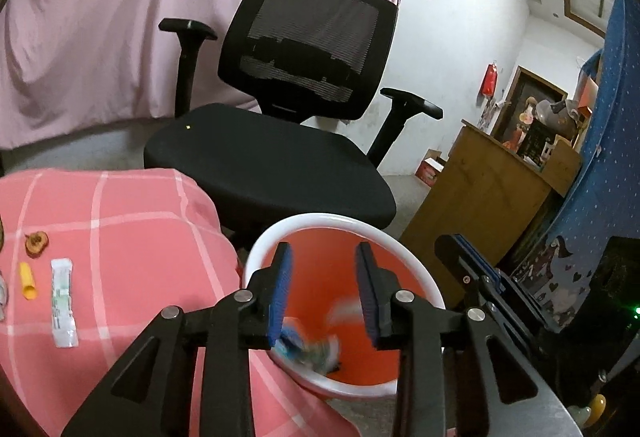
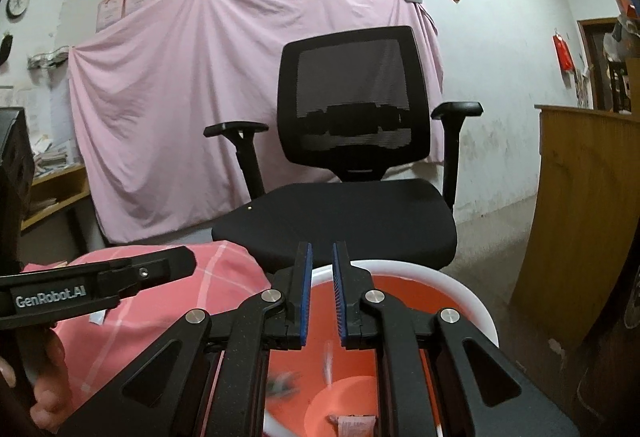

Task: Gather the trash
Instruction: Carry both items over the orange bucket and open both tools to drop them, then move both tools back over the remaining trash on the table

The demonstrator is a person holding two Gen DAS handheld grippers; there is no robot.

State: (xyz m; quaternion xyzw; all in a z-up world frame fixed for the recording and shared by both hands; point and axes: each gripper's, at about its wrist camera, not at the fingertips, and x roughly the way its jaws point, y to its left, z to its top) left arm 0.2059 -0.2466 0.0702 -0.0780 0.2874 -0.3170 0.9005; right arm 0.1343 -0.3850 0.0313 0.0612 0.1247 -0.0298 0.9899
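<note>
The left hand-held gripper [image 1: 324,293], jaws wide apart and empty, hangs over the orange bin [image 1: 404,357] at lower centre, blurred trash [image 1: 310,351] inside. The right hand-held gripper [image 2: 322,293] is slightly parted. An office chair [image 1: 280,165] crowds the bin's far rim; a white packet [image 1: 63,303] and yellow tube [image 1: 28,281] lie on the pink tabletop [image 1: 140,257], lower left.

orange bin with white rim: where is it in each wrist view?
Left wrist: orange bin sits bottom centre, behind the open left gripper, beside the pink checked cloth.
Right wrist: bin at bottom centre-right, behind the right gripper.
Shared landmark: black office chair just beyond it.
</note>
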